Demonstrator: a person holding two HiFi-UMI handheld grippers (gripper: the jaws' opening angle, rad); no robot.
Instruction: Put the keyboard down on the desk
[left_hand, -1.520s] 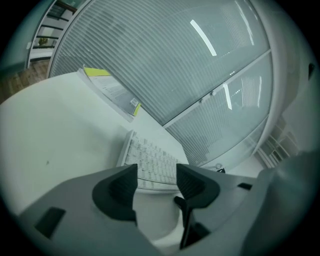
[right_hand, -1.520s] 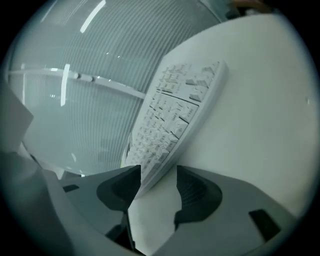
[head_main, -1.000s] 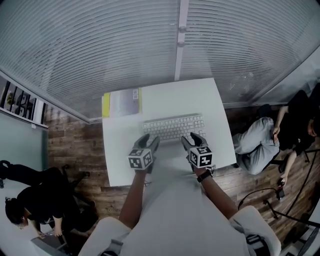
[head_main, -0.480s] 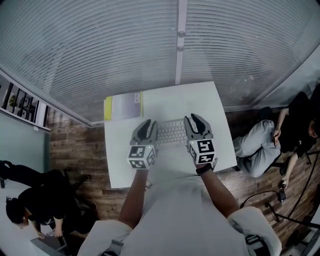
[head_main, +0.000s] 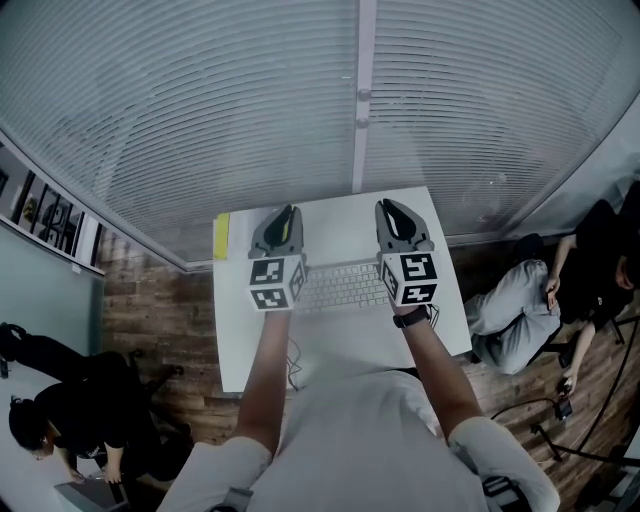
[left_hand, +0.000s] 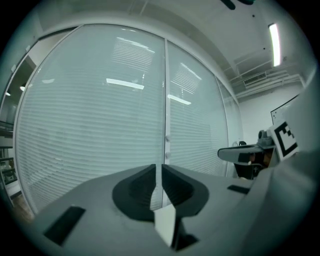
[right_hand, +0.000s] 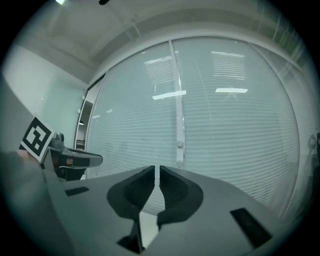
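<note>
White laminate made up the one desk (head_main: 330, 345), a small square top pushed against a glass wall. Closed pale slat blinds (head_main: 200, 110) covered that wall, with a single upright mullion (head_main: 362, 90) running down its middle. Dark wood planks (head_main: 150, 300) floored the room on either side. A shelf unit (head_main: 45, 212) stood at the far left. A ceiling strip light (left_hand: 274, 42) showed in the left gripper view.

One white keyboard (head_main: 342, 285) lay flat on the desk, lengthwise across it, about midway from front to back. Its key legends were too small to read. A yellow strip (head_main: 221, 236) showed at the desk's far left corner, mostly covered, with no print legible.

There were two grippers, each with a cube of black-and-white square markers, the only marking in view. The left gripper (head_main: 287, 212) and the right gripper (head_main: 389, 206) were held up over the keyboard's two ends, pointing at the blinds. Each pair of jaws was closing and nearly together. Only a thin slit of blind showed between the pads, and neither held the keyboard.

Two other people were in the room. One sat to the right (head_main: 520, 300) in light trousers, and one in dark clothes (head_main: 60, 430) bent over at the lower left.
</note>
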